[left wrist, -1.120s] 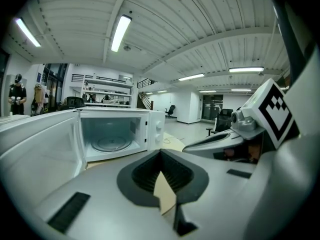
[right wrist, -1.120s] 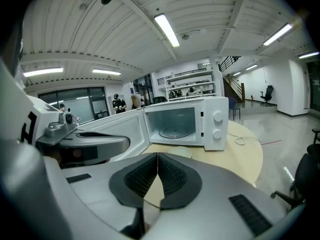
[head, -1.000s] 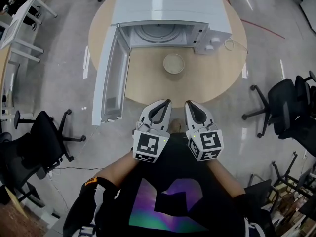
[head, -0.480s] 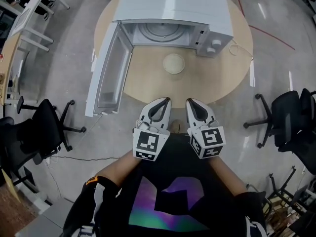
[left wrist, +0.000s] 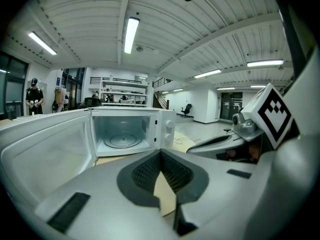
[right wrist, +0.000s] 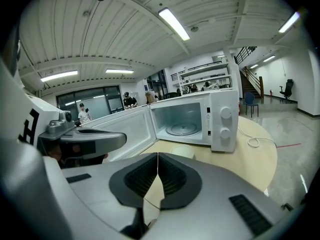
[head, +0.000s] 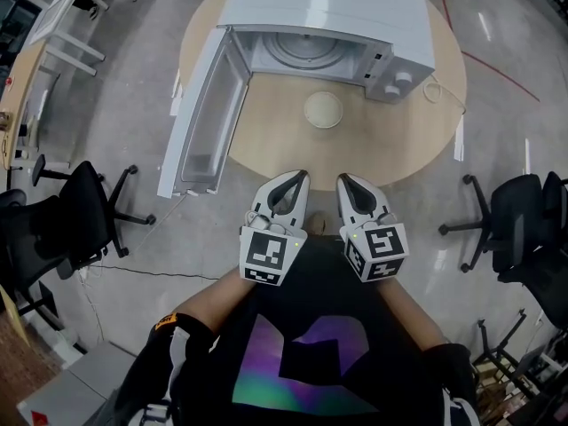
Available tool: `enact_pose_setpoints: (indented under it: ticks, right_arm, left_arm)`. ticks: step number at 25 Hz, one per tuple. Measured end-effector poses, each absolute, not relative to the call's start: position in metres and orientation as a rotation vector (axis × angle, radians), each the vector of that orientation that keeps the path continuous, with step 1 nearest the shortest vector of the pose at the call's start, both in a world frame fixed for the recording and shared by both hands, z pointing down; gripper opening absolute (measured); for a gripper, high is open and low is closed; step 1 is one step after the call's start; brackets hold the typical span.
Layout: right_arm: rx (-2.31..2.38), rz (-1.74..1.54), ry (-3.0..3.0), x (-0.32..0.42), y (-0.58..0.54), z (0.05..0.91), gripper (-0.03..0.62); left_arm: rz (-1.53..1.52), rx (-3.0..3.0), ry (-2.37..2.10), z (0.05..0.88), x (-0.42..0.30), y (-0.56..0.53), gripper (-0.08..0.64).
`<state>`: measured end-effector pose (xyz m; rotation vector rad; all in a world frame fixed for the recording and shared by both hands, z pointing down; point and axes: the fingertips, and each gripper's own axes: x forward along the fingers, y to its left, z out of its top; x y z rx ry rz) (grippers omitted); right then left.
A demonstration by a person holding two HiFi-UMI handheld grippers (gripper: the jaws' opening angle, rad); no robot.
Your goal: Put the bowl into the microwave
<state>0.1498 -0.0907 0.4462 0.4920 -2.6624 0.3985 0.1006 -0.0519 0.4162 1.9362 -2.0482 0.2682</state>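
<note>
A pale cream bowl (head: 324,110) sits on the round wooden table (head: 417,140), just in front of the white microwave (head: 333,11). The microwave door (head: 206,114) hangs wide open to the left, showing the glass turntable (head: 304,49) inside. Both grippers are held close to my body, short of the table edge. My left gripper (head: 300,177) is shut and empty. My right gripper (head: 343,179) is shut and empty too. In the right gripper view the bowl (right wrist: 182,151) peeks over the jaws before the microwave (right wrist: 200,121). The left gripper view shows the microwave (left wrist: 131,131) ahead.
Black office chairs stand on the floor at left (head: 62,229) and right (head: 515,229). A white cable (head: 437,91) lies on the table by the microwave's right side. A white desk (head: 67,11) stands at the far left. People stand far off in both gripper views.
The table, microwave and bowl have shifted slightly rightward and downward in the head view as my head moved. Both grippers stay shut near my body.
</note>
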Motion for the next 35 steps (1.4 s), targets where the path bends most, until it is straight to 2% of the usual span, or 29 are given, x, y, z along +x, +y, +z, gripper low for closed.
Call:
enact_pose_setpoints:
  ticks: [35]
  right_arm:
    - [0.698,0.414,-2.492,0.075,-0.104,0.456,0.017]
  left_arm:
    - [0.167,2.051,-1.856,0.427,0.012,-0.075,0.048]
